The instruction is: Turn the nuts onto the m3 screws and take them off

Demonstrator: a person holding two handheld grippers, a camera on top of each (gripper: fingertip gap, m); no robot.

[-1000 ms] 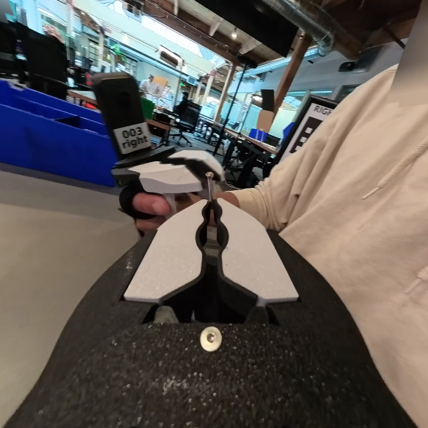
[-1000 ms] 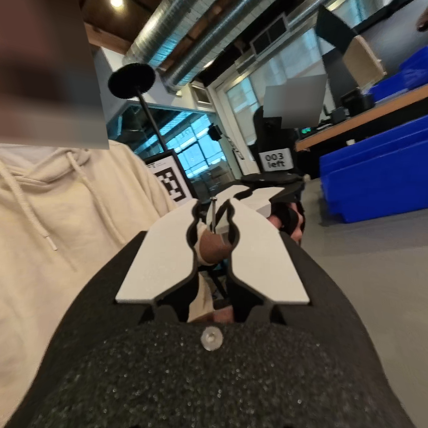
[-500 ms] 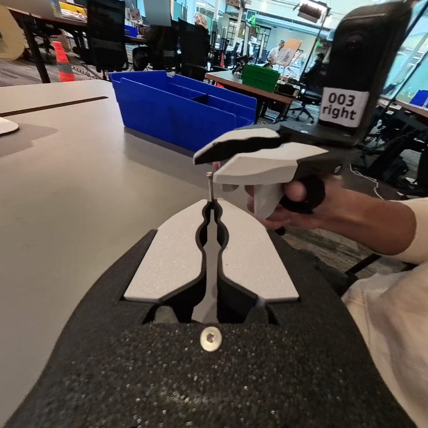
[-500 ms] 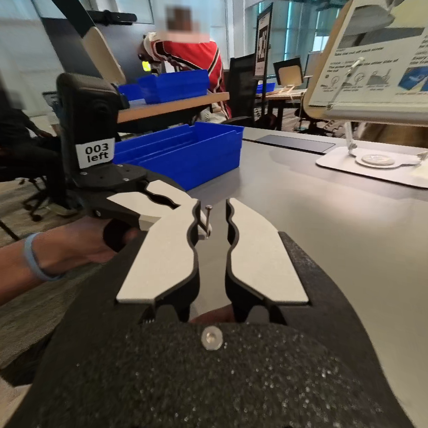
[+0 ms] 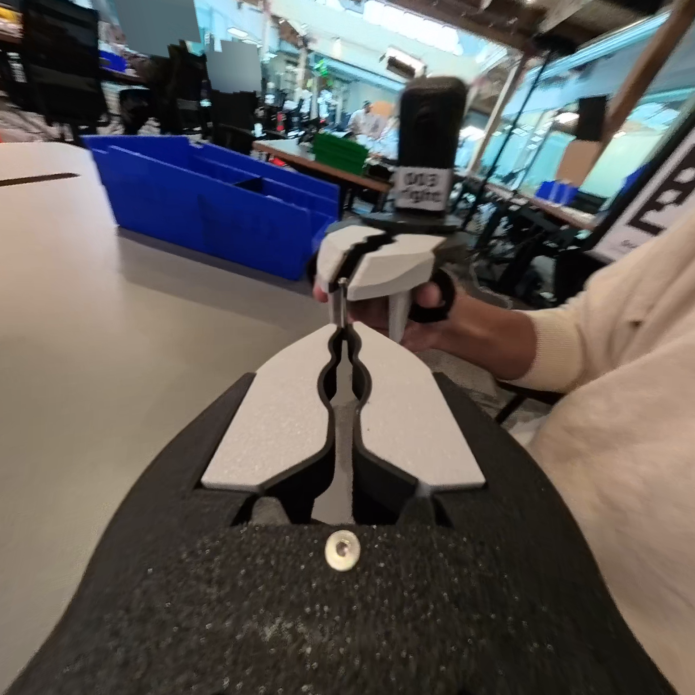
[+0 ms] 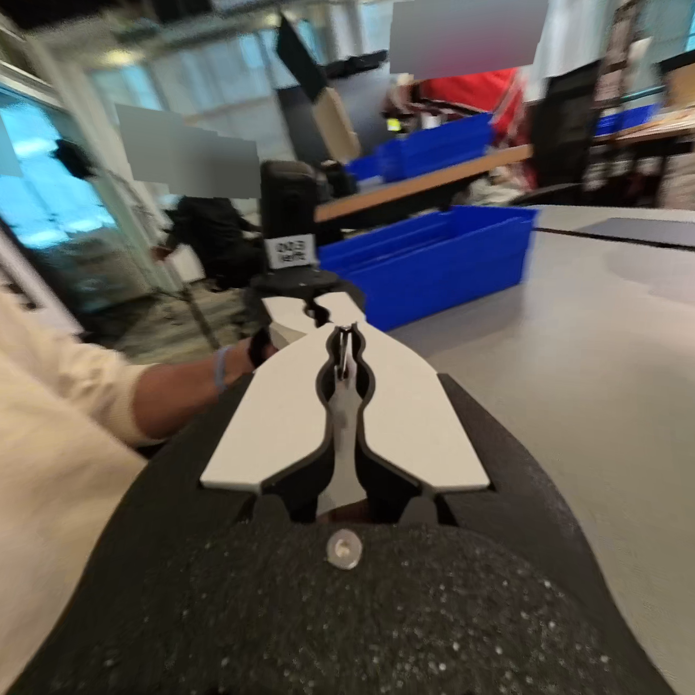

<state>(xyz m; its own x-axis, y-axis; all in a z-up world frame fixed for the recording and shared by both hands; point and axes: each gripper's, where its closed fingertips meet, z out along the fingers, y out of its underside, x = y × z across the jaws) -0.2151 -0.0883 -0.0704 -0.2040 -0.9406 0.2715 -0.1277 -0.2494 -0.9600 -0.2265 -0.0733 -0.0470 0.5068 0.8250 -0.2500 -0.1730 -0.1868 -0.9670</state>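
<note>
Pinching thin silver screw (image 5: 341,301) | left hand-held gripper (image 5: 344,331) clamps shank — right hand-held gripper (image 6: 346,331) clamps head

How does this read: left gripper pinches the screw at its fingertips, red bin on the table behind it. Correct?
The bin is blue, not red; the left wrist view shows it. The left gripper does pinch the screw at its fingertips.

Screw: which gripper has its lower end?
The left gripper: it pinches the screw at the lower end; the right gripper closes on the top end.
</note>
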